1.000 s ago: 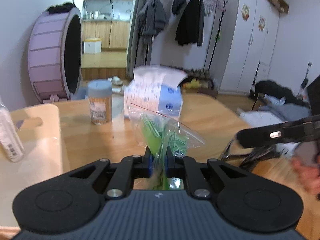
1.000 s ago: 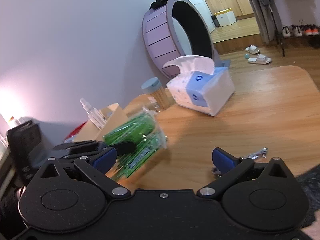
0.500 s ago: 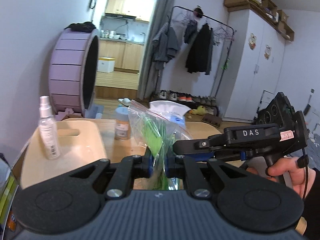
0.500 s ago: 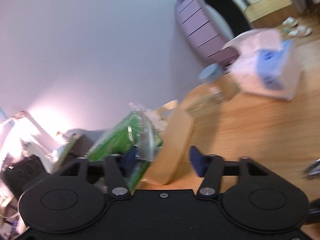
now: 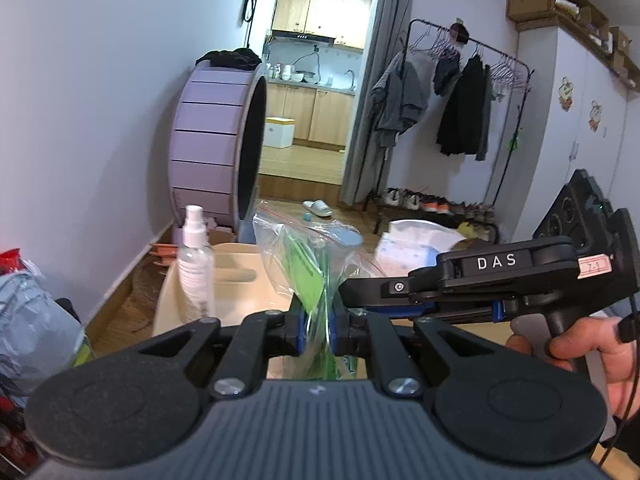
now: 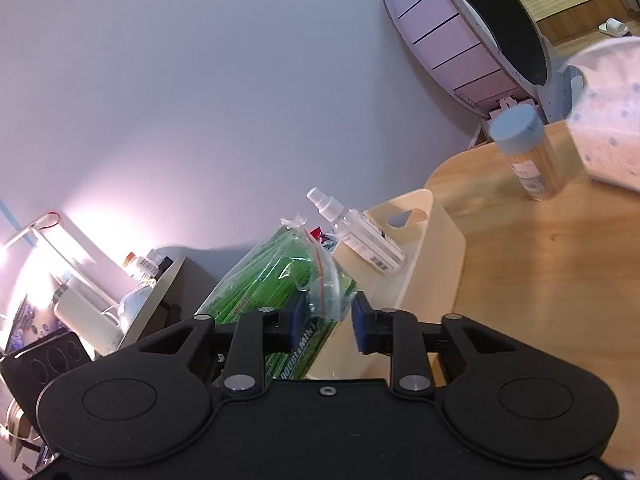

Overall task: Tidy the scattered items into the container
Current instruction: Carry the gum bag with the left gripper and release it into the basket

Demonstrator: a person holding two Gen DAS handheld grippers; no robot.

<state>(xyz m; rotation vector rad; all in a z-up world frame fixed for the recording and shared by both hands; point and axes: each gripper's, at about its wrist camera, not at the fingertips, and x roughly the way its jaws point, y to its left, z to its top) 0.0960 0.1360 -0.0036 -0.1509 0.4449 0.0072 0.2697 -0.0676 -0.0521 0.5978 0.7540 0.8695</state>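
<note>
My left gripper [image 5: 319, 326] is shut on a clear zip bag of green gum packs [image 5: 310, 270] and holds it upright above the cream container [image 5: 240, 288]. A clear spray bottle [image 5: 195, 264] stands in the container. In the right wrist view the bag [image 6: 276, 292] hangs over the container [image 6: 420, 264], beside the spray bottle [image 6: 356, 236]. My right gripper [image 6: 326, 322] is open, its jaws either side of the bag's lower corner. It also shows in the left wrist view [image 5: 362, 292], just right of the bag.
A blue-lidded jar [image 6: 528, 152] and a tissue pack [image 6: 604, 124] stand on the wooden table [image 6: 540, 280] beyond the container. A purple wheel [image 5: 220, 148] stands by the wall. Bags and clutter [image 5: 36, 320] lie left of the table.
My left gripper lifted the bag and carried it left, over the container. My right gripper swung left from the table to the bag, and its jaws narrowed.
</note>
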